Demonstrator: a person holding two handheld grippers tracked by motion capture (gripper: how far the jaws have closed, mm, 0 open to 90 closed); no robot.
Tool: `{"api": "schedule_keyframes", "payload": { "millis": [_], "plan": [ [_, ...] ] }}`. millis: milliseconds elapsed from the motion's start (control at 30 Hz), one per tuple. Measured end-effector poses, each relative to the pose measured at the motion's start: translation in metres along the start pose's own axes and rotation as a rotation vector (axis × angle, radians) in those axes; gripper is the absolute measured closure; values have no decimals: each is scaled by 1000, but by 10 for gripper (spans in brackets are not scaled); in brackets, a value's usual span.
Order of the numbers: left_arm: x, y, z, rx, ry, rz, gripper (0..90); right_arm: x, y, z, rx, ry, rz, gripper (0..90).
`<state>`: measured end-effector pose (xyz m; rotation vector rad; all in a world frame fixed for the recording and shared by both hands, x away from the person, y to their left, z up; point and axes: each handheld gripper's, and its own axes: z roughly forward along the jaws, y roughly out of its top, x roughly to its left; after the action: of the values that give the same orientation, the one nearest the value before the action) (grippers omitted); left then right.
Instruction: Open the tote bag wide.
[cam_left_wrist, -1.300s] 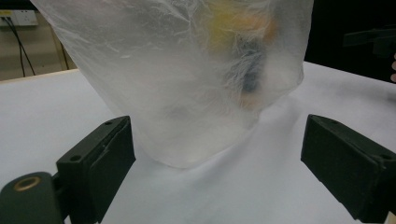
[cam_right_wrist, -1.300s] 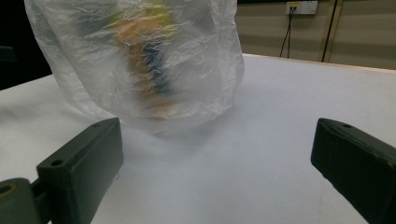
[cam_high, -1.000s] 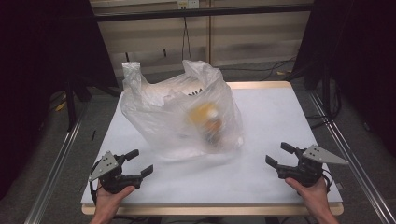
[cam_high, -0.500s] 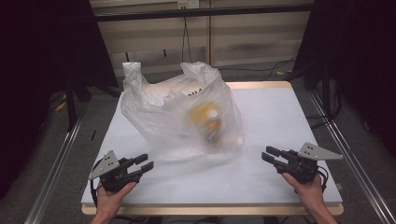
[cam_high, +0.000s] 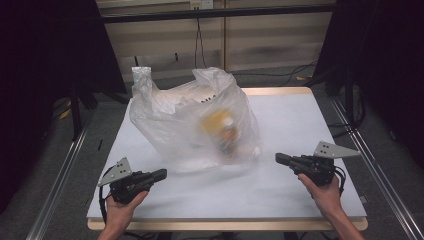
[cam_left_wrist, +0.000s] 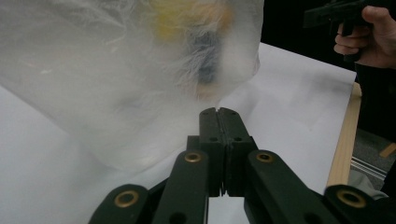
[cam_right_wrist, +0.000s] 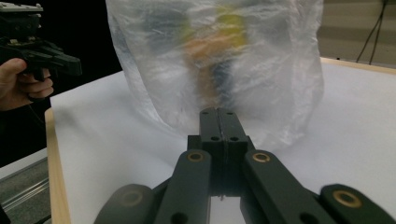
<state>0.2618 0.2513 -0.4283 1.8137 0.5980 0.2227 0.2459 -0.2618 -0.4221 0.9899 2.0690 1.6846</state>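
The plastic bag (cam_high: 192, 120) stood on the white table (cam_high: 300, 125), toward the far left part of its surface, and it was the single container there. It was thin, translucent and crinkled, with two handle loops rising at its top, one at the far left corner and one nearer the middle. Through the film a yellow and orange item (cam_high: 222, 125) showed as a blurred shape in the bag's right half, with something dark below it; what these were could not be told, nor how many things lay inside. Some dark printing showed near the bag's top.

Two grippers were in view, one in each of the person's hands, both on the near side of the bag and apart from it. The left gripper (cam_high: 159, 174) was held low over the table, near and to the left of the bag's front edge, with its jaws pressed together and nothing between them; its own camera showed the closed tips (cam_left_wrist: 218, 112) pointing at the bag's lower side. The right gripper (cam_high: 281, 158) was held to the bag's near right, well clear of the film, and its jaws were likewise pressed flat against each other, empty, their tips (cam_right_wrist: 218, 112) aimed at the bag's base. Each gripper carried one grey three-cornered plate on top.
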Motion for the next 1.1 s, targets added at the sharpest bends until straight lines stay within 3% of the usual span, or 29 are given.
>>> {"api": "schedule_keyframes", "payload": {
  "millis": [33,67,200,233,267,300,367,400,500,767,1100],
  "plan": [
    [0,2,0,8,18,15,900,0,3,3,2,7,-1,900],
    [0,3,0,-3,0,9,900,1,6,6,2,13,-3,900],
    [3,10,-1,-6,-2,5,900,3,19,16,1,40,-15,900],
    [3,12,-1,-5,23,-5,900,4,22,19,0,50,-15,900],
    [6,13,-1,-15,-8,-11,900,4,25,22,0,58,-21,900],
    [7,15,-1,-8,20,-11,900,5,28,24,-3,65,-20,900],
    [8,16,0,-13,25,-17,900,6,33,29,-2,73,-29,900],
    [12,20,1,-16,-6,-11,900,6,36,30,-2,77,-33,900],
    [14,24,1,-16,9,-13,900,7,43,36,-15,96,-35,900],
    [19,44,4,-68,2,-17,900,7,71,49,-41,116,-48,900],
    [25,69,4,-133,-7,-6,900,13,98,73,-26,157,-78,900]
  ]
}}
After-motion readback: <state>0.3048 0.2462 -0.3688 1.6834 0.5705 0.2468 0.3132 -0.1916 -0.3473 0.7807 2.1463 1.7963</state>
